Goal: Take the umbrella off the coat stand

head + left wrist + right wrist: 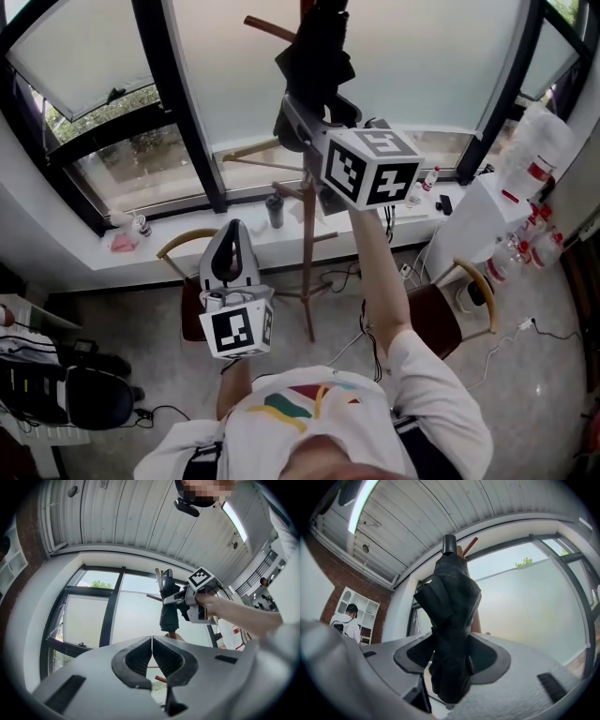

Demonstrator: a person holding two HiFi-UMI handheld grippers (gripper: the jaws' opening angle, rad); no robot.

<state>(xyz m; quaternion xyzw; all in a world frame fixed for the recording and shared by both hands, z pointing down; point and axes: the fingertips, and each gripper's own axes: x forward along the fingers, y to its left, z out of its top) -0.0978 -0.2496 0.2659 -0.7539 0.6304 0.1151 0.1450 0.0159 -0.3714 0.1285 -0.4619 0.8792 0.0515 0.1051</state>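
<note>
1. The right gripper (452, 657) has its jaws clamped on the folded black umbrella (450, 597), held high against the upper pegs of the wooden coat stand (307, 253).
2. The left gripper (152, 654) hangs lower, jaws together with nothing between them.
3. The stand rises from a grey floor (544, 375) before a wide, dark-framed window (441, 56) with frosted panes.
4. A pale sill (187, 234) under the window carries small bottles.
5. Wooden chairs (473, 286) sit either side of the stand.
6. Overhead runs a ribbed white ceiling (440, 517), and a brick wall (333, 578) stands off to one side.
</note>
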